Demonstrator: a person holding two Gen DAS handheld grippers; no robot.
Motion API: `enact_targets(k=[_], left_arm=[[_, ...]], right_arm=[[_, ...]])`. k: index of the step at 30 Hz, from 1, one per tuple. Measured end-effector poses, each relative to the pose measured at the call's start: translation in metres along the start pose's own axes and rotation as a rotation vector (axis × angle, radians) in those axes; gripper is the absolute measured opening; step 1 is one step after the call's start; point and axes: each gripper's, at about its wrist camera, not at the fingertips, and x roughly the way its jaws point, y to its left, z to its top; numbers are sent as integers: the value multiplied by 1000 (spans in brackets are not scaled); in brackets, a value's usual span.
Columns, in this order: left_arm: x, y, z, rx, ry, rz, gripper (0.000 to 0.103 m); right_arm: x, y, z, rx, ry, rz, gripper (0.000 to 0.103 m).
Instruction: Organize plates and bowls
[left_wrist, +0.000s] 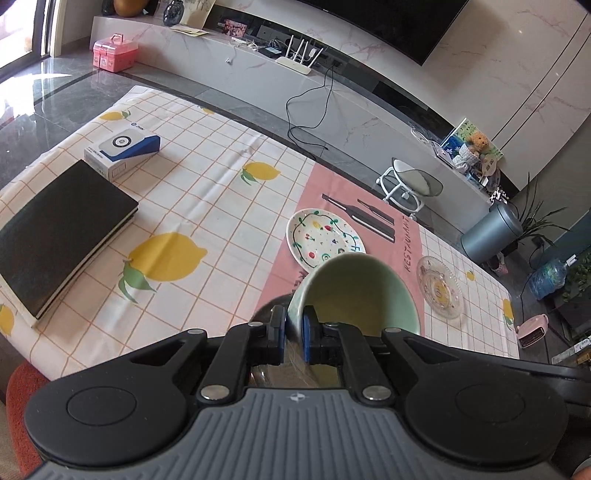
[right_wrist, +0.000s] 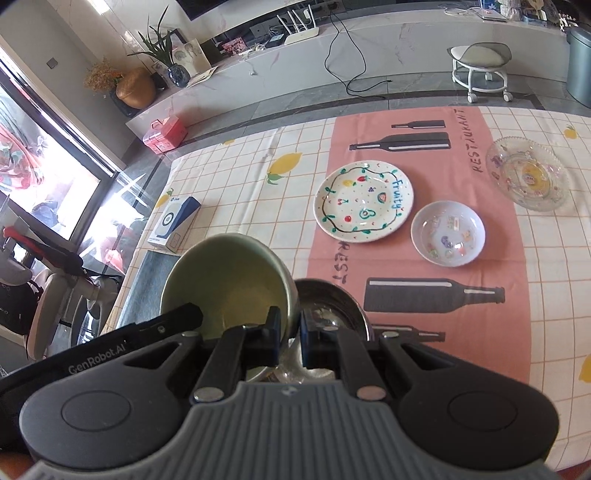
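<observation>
Green glaze fills the gap between both pairs of fingers: each gripper is pinched narrow on the rim of the same green bowl (left_wrist: 354, 291), the left gripper (left_wrist: 294, 334) on one side and the right gripper (right_wrist: 290, 334) on the opposite side, one finger inside the wall and one outside. A rim pinch suits a deep bowl with no handle, and two opposed grips probably keep it from swinging.

In the right view the bowl is tilted and hangs partly over a steel bowl (right_wrist: 332, 314) that sits on the pink mat (right_wrist: 424, 258) just below the fingers. That suggests nesting is in hand, the green bowl going into or coming out of the steel one; I cannot tell which, nor whether they touch.

Farther out on the mat lie the painted plate (right_wrist: 364, 201) and, just beside it, a small lilac dish (right_wrist: 448, 232), apart from each other. A glass dish (right_wrist: 528, 173) sits farther right, at the mat's edge. They are still unstacked, so most of the sorting seems to remain.

A black book (left_wrist: 62, 232) and a blue-white box (left_wrist: 122, 149) sit well apart on the lemon tablecloth (left_wrist: 207, 192).
</observation>
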Motion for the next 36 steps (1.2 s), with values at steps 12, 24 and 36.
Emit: enact_targets(k=[12,24,36], left_arm=[[16,-5,-29,43,86,4,10],[39,-16,-30,157,163,53,10],[56,-22,-25,258,234,102,13]], right_arm=[[4,-25,-24,27,41,-31,8],[27,-35,-23,22,101,-64,7],[45,-33,-15,-7,127,-98,8]])
